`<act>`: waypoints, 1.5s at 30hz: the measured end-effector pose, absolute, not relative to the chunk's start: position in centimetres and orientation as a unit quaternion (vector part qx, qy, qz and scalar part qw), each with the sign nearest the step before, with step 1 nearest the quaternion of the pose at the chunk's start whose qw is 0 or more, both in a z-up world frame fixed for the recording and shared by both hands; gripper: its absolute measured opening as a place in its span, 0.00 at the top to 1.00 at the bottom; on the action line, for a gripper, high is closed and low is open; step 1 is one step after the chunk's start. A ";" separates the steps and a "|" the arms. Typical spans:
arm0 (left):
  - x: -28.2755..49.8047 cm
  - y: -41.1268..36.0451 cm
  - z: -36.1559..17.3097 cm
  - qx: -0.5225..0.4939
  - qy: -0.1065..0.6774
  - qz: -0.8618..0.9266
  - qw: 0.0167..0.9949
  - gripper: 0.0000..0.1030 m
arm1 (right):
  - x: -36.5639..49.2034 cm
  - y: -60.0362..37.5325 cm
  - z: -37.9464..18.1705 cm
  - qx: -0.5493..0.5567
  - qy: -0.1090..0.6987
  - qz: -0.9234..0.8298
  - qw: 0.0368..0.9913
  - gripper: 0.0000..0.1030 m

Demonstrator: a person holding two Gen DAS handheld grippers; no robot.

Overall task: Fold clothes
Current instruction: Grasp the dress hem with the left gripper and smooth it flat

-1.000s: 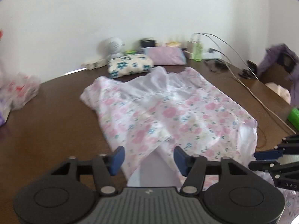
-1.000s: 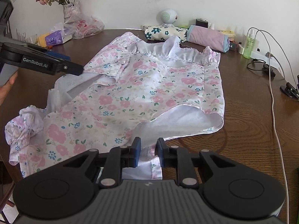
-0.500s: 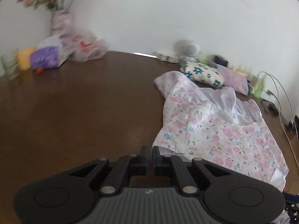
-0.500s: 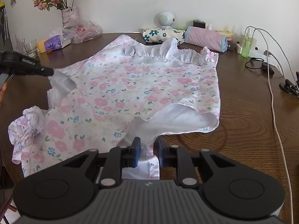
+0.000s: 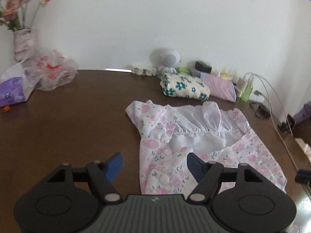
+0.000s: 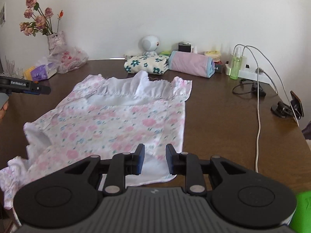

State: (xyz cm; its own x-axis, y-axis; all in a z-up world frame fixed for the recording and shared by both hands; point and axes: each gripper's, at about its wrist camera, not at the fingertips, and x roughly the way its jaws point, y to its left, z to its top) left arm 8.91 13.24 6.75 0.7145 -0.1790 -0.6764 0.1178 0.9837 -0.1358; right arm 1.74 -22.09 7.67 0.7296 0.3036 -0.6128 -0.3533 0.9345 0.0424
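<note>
Standing flowers (image 6: 37, 17) fill vase (image 6: 55, 41) beyond garment (image 6: 116, 120)

We seem to be in a home: a dark brown wooden table (image 6: 213, 104) against a white wall carries a vase of dried pink flowers (image 6: 55, 40), folded floral cloth (image 6: 145, 64) and, right of it, a white power strip (image 6: 250, 72).

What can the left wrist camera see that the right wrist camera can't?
Only the left view shows the left gripper's open blue fingers and a small orange thing on the table. Only the right view shows the right gripper's open fingers, a black clamp and the dress's bunched sleeve. Both show the floral dress, folded clothes and flowers.
</note>
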 end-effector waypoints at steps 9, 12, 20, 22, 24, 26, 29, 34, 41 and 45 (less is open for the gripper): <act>15.7 13.2 2.3 -0.067 0.431 -0.081 0.896 0.98 | 10.1 -21.2 5.0 -0.023 0.370 0.170 0.913 0.90; 15.2 16.8 2.0 -0.145 0.402 -0.016 0.904 0.94 | 9.9 -20.7 5.2 -0.032 0.366 0.179 0.913 0.97; 14.7 17.8 3.4 -0.124 0.390 -0.004 0.912 0.41 | 9.5 -19.4 5.8 -0.059 0.356 0.201 0.911 0.92; 14.7 16.0 3.6 -0.080 0.392 -0.046 0.915 0.38 | 9.4 -19.0 6.0 -0.065 0.353 0.207 0.910 0.85; 14.6 14.6 3.1 -0.048 0.397 -0.052 0.915 0.42 | 9.2 -18.7 6.1 -0.072 0.350 0.212 0.909 0.83; 13.4 14.0 2.6 -0.027 0.405 -0.056 0.912 0.68 | 9.1 -18.3 6.3 -0.078 0.348 0.218 0.909 0.83; 9.8 14.0 2.2 -0.020 0.410 -0.047 0.911 0.69 | 7.3 -16.4 6.5 -0.088 0.350 0.243 0.901 0.79; 2.6 14.4 2.1 -0.033 0.401 -0.062 0.914 0.52 | 8.3 -11.1 8.2 -0.084 0.340 0.361 0.865 0.64; -0.3 13.0 1.9 -0.037 0.376 -0.011 0.926 0.91 | 21.1 -0.3 8.4 0.025 0.423 0.433 0.795 0.64; -2.2 11.9 2.4 -0.015 0.351 -0.001 0.936 0.91 | 23.8 1.3 7.0 0.081 0.441 0.415 0.792 0.64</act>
